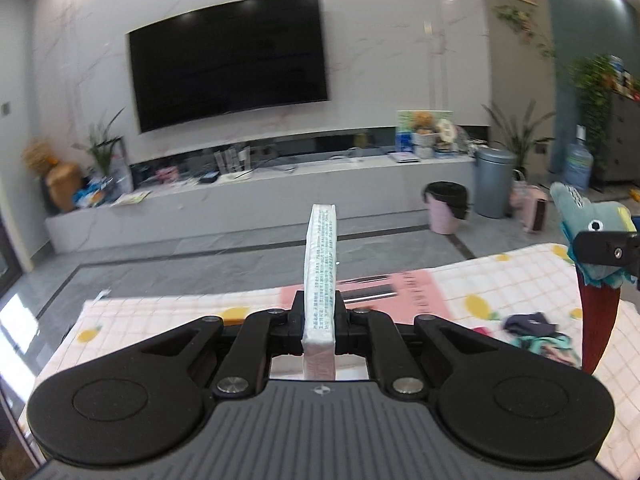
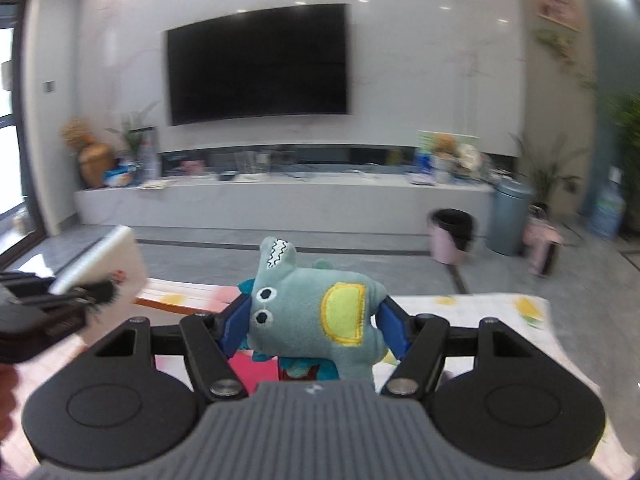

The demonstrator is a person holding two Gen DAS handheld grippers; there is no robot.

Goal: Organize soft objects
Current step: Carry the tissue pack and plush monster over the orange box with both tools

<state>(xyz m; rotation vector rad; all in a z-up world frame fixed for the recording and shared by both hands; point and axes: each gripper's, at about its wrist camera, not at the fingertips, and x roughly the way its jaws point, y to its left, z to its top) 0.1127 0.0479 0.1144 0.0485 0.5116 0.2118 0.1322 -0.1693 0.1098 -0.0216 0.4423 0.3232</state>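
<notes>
Two grippers, each loaded. At the centre of its own view the left gripper (image 1: 319,322) pinches a flat tissue pack (image 1: 320,264) nearly shut, its long axis running straight ahead. The right gripper (image 2: 314,322) clamps a teal plush toy (image 2: 316,312) with its jaws held wide. Beyond, low in frame, lies the checked cloth (image 1: 500,280) with a clothing heap (image 1: 532,330) at lower right, likely nearer the right hand.

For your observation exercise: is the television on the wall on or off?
Off, as far as the pictures show. The television has a plain black screen, with no image, only faint reflections.
</notes>
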